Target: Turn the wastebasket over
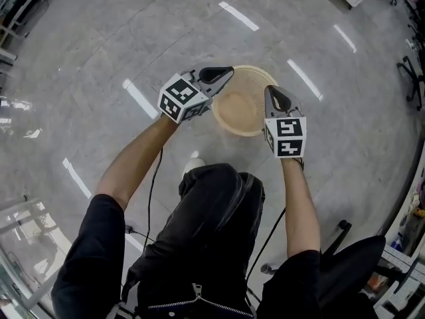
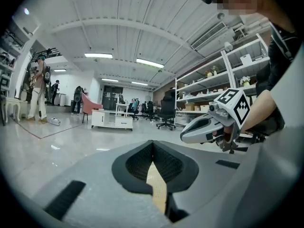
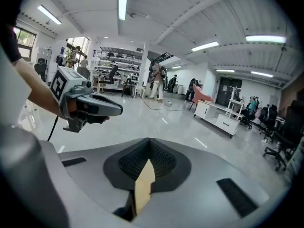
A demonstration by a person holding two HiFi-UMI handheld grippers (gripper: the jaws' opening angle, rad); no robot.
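In the head view a round beige wastebasket point(image 1: 242, 108) hangs above the floor between my two grippers, its open mouth facing up. My left gripper point(image 1: 226, 75) is shut on the rim at the upper left. My right gripper point(image 1: 271, 93) is shut on the rim at the right. The left gripper view shows a thin beige strip of rim point(image 2: 158, 186) pinched in the left gripper point(image 2: 154, 167), with the right gripper point(image 2: 184, 137) opposite. In the right gripper view the rim point(image 3: 142, 189) sits in the right gripper point(image 3: 148, 163), and the left gripper point(image 3: 118, 110) is across from it.
A glossy grey floor point(image 1: 99, 58) lies below. A black office chair point(image 1: 352, 264) stands at my lower right. Cables point(image 1: 151, 198) trail from both grippers. Farther off are shelves point(image 2: 213, 89), a white cabinet point(image 2: 111, 119), office chairs point(image 2: 166, 113) and people point(image 2: 38, 89).
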